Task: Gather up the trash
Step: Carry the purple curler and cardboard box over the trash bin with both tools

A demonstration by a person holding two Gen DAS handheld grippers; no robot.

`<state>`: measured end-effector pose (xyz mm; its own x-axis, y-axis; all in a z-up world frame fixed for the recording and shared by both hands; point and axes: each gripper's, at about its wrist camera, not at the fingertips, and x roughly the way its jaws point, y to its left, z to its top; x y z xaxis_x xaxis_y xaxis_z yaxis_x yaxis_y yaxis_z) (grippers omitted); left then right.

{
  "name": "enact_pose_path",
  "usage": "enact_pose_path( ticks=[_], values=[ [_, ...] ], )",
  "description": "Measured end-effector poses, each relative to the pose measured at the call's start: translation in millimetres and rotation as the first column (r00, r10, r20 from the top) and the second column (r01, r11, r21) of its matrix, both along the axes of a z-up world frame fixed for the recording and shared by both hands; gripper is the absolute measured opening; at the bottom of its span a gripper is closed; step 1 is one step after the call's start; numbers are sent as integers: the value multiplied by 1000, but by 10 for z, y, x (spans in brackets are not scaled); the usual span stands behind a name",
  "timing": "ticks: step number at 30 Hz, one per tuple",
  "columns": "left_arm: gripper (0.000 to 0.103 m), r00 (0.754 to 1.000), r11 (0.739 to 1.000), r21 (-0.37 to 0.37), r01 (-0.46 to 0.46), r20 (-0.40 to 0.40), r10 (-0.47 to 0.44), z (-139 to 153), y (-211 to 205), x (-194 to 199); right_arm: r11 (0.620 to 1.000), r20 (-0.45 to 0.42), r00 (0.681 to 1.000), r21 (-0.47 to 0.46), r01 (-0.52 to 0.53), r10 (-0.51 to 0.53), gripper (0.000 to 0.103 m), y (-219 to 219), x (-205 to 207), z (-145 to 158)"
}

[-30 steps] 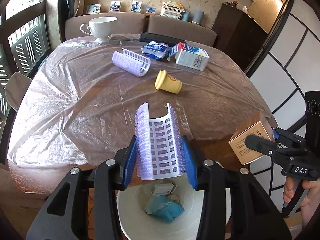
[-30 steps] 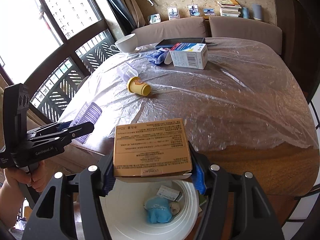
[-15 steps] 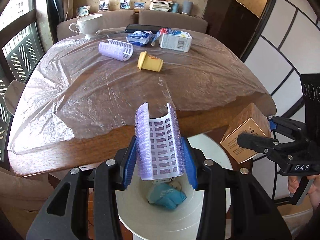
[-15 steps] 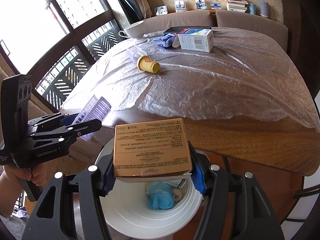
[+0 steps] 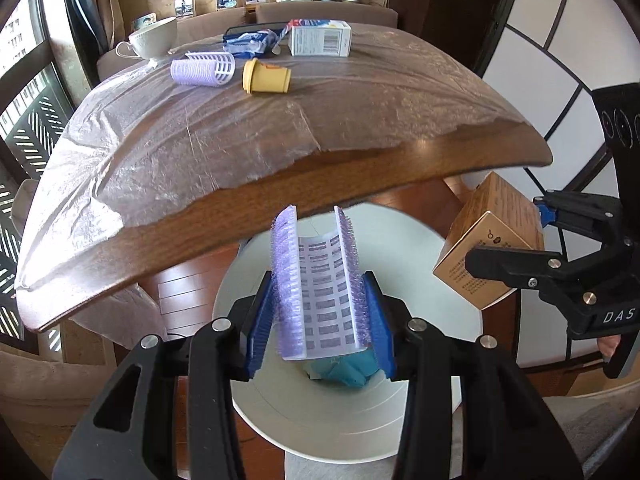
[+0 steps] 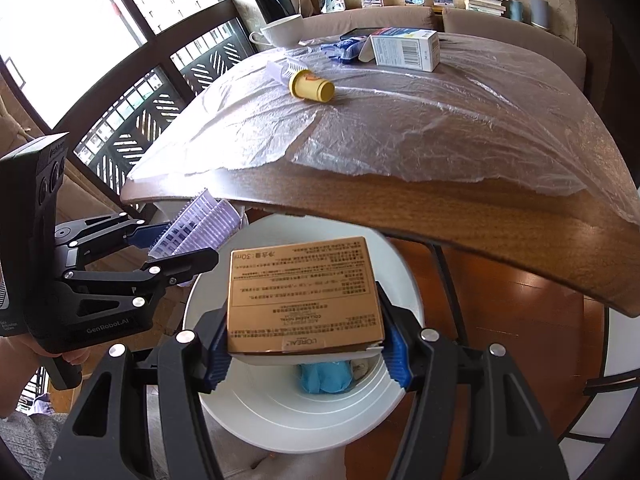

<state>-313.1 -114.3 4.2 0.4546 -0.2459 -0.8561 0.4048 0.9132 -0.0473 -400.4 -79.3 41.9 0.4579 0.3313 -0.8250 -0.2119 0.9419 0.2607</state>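
Left gripper (image 5: 320, 312) pinched purple hair roller (image 5: 318, 280) above white bin (image 5: 420, 412). Right gripper (image 6: 306, 344) clamped gold carton (image 6: 304, 292) over same bin; blue trash (image 6: 324, 378) inside, beside table (image 5: 360, 176) edge.
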Motion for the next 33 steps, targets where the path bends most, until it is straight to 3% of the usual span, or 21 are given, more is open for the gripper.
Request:
enact_pose_path(
  ticks=[17,33],
  values=[
    [44,998,996,81,27,-67,-21,-378,-1,-171,998,-64,997,-54,-35,31,60,93,-174,-291],
    [44,991,990,133,53,-129,-36,-735,-79,-219,995,-127,991,-82,-62,52,60,157,-77,-615]
  ],
)
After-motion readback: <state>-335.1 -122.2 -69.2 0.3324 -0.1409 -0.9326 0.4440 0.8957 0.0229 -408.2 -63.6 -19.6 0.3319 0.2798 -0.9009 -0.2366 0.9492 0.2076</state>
